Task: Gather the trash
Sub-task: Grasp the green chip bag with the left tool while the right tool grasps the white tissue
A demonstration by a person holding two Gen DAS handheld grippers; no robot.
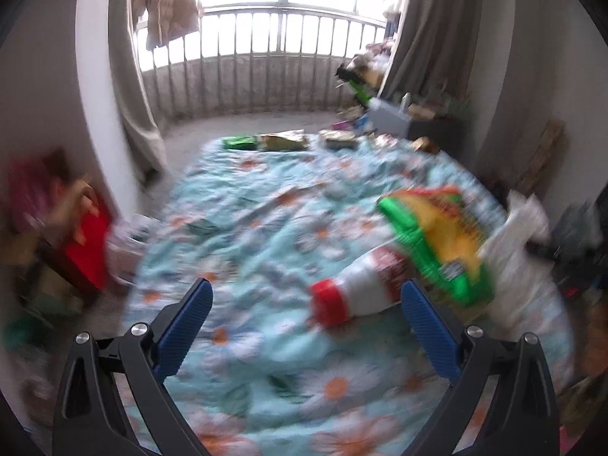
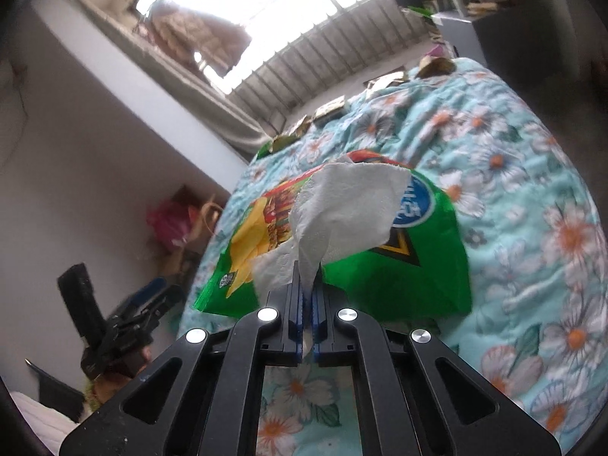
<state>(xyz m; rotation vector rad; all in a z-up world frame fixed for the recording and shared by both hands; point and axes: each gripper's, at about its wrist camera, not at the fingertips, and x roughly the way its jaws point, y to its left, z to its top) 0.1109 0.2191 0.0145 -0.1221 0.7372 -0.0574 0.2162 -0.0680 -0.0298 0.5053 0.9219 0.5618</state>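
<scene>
Bed covered by light-blue quilt with white-and-orange daisy print [image 1: 266, 228] fills both views. On it, toward right side in left wrist view: green-and-yellow crinkled plastic snack bag [image 2: 399, 266], lifted off the quilt; clear plastic bottle with red cap and red label [image 1: 353, 288] lies on its side beside it. Right gripper [image 2: 307, 285] clenched on white crumpled paper tissue [image 2: 349, 205], tissue overlapping bag. Left gripper [image 1: 304, 300] released, jaws wide, nothing between them. Small foil wrappers [image 1: 285, 140] at far quilt edge.
</scene>
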